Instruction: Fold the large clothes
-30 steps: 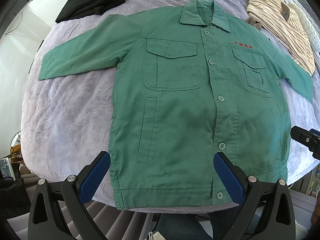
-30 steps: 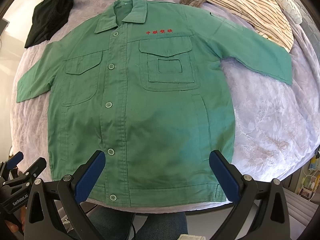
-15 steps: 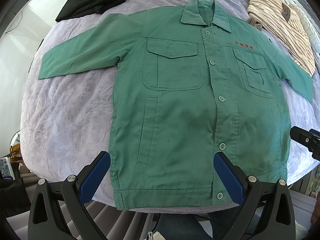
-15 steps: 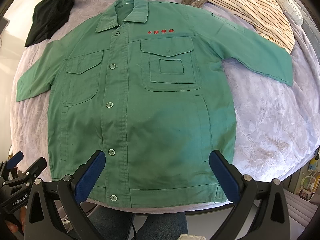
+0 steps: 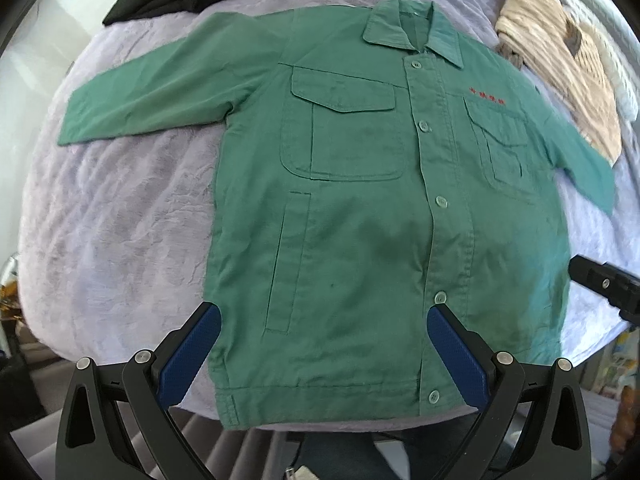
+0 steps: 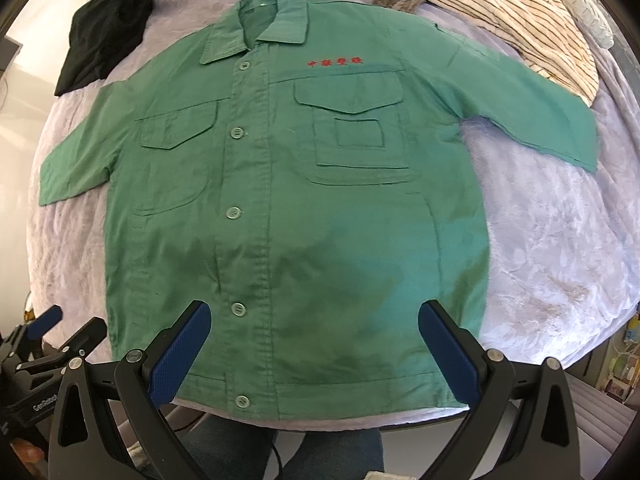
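Note:
A green button-up work jacket [image 5: 360, 208] [image 6: 288, 208] lies flat and face up on the lavender bedspread [image 5: 120, 220], collar away from me, both sleeves spread out, red lettering on one chest. My left gripper [image 5: 322, 320] hovers open above the hem on the jacket's left half, holding nothing. My right gripper [image 6: 314, 316] stands open above the hem on the jacket's right half, also holding nothing. The right gripper's body [image 5: 604, 284] shows at the right edge of the left wrist view; the left gripper's fingers [image 6: 52, 320] show at the lower left of the right wrist view.
A black garment [image 6: 100, 32] lies at the far left of the bed. A striped beige garment [image 6: 512, 12] lies at the far right near a pale pillow [image 6: 580, 8]. The bed's near edge runs just under the hem, with a person's legs [image 6: 280, 448] below.
Both grippers have moved slightly forward and lower over the jacket's hem, so the jacket looks larger. The jacket has not moved.

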`<state>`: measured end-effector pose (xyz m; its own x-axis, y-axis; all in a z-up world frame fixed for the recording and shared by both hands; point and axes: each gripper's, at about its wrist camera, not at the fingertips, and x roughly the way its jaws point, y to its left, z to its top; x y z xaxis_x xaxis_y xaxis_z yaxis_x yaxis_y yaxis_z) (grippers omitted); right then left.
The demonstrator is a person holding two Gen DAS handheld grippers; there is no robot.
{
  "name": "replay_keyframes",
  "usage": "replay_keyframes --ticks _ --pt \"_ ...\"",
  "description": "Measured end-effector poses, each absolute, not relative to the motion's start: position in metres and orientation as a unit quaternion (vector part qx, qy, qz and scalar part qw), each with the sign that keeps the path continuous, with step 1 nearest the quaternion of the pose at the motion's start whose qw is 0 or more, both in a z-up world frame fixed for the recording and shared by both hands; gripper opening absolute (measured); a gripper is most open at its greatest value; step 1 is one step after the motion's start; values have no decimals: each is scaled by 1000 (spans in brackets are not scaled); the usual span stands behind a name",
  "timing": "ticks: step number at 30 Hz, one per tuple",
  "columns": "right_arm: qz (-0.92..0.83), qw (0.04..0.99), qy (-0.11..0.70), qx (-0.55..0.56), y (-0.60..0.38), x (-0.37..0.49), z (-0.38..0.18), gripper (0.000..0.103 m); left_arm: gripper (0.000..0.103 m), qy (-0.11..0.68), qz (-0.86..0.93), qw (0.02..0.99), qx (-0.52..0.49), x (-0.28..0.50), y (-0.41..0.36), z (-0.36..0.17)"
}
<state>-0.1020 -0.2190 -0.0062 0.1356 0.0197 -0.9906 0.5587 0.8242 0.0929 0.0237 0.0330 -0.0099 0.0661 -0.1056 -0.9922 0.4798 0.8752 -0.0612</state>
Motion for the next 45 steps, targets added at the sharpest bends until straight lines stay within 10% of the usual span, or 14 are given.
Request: replay_keyframes --ticks 28,29,33,45 --pt "-56 756 627 178 -92 31 -117 103 101 538 1 828 -157 348 269 -145" --pt "-54 757 626 179 -91 32 -118 103 97 530 9 833 -158 353 270 -142" --pt "-48 763 620 177 -85 32 -118 103 4 529 -4 834 -157 367 265 -135" --pt "-54 791 570 215 -118 12 -98 103 4 427 -248 863 -108 319 135 1"
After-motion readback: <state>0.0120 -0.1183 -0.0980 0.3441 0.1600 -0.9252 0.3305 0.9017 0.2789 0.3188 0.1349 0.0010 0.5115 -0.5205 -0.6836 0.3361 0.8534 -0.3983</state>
